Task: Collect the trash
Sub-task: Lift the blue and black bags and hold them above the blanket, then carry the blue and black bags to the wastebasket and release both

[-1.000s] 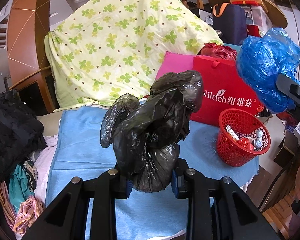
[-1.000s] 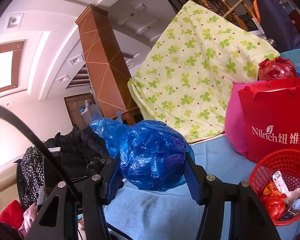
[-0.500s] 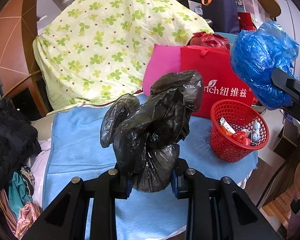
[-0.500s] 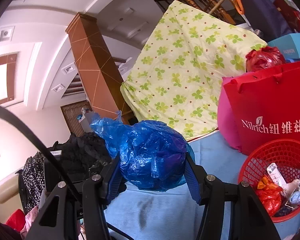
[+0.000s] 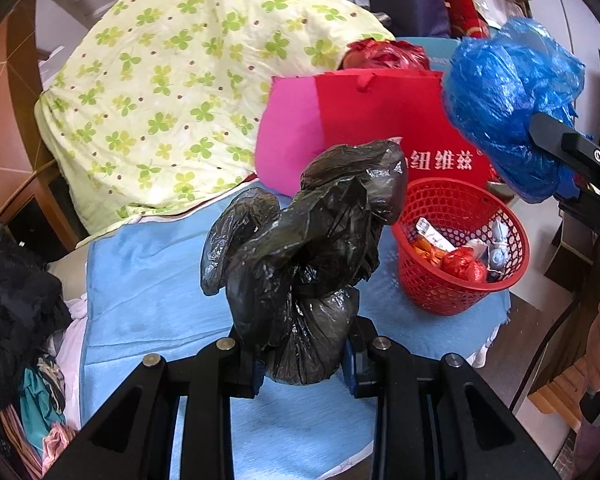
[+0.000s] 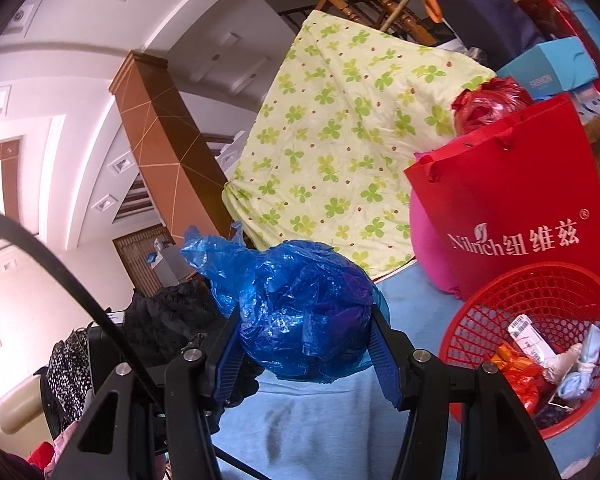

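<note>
Left wrist: black bag (image 5: pixel 300 256), right: ceiling (image 6: pixel 80 60)

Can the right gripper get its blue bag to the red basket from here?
Probably yes: right gripper holds the blue bag aloft, and the red basket sits open-topped to its right, nothing between.

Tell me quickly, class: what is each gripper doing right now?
Left gripper: closed on the black bag.
Right gripper: closed on the blue bag.
</note>
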The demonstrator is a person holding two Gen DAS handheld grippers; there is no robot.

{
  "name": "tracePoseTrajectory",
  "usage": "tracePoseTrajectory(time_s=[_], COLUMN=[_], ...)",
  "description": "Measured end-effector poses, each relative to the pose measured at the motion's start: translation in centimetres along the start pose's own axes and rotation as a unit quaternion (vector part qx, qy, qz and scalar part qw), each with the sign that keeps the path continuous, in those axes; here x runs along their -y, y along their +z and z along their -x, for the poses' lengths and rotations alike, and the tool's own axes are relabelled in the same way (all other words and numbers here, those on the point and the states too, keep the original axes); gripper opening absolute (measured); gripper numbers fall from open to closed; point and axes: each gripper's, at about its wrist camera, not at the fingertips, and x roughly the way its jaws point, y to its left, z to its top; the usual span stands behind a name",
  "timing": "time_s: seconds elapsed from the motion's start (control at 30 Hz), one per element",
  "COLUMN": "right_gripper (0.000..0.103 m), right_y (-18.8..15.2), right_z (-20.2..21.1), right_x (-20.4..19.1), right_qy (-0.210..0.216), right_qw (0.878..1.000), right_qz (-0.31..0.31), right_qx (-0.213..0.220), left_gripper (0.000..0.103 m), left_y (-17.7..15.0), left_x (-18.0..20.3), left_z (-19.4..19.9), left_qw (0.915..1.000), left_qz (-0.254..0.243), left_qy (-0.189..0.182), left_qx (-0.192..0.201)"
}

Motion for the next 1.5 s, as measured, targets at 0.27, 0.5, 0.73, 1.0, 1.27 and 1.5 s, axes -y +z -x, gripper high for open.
tracePoseTrajectory(time_s=[0.27, 0.5, 0.73, 1.0, 1.27, 1.5], right_gripper=[0.060, 0.060, 0.060, 0.062, 0.073, 0.077], right_y=[0.2, 0.4, 0.8, 1.0, 0.4, -0.8], right_z=[1.5, 3.8, 5.8, 7.3, 4.7, 2.2], right_x=[3.7, 7.7, 11.8, 17.2, 21.5, 20.8], right_qy=[-0.014, -0.046, -0.103, -0.168, -0.161, -0.158], right_qw=[0.999, 0.996, 0.989, 0.975, 0.968, 0.969], right_qz=[-0.033, -0.068, -0.095, -0.133, -0.191, -0.191], right_qx=[0.017, 0.040, 0.055, 0.054, 0.027, 0.004], left_gripper=[0.032, 0.032, 0.033, 0.034, 0.063, 0.064], left_y=[1.3, 2.7, 4.8, 8.4, 8.7, 6.7], left_x=[3.8, 7.7, 11.1, 14.3, 14.7, 11.4], left_z=[-1.9, -3.6, -5.2, -9.2, -16.2, -15.2], left_qw=[0.9990, 0.9961, 0.9914, 0.9833, 0.9819, 0.9872], left_qz=[-0.041, -0.079, -0.111, -0.122, -0.080, -0.062], left_qy=[-0.012, -0.033, -0.069, -0.135, -0.159, -0.130], left_qx=[-0.016, -0.024, -0.012, -0.004, -0.066, -0.070])
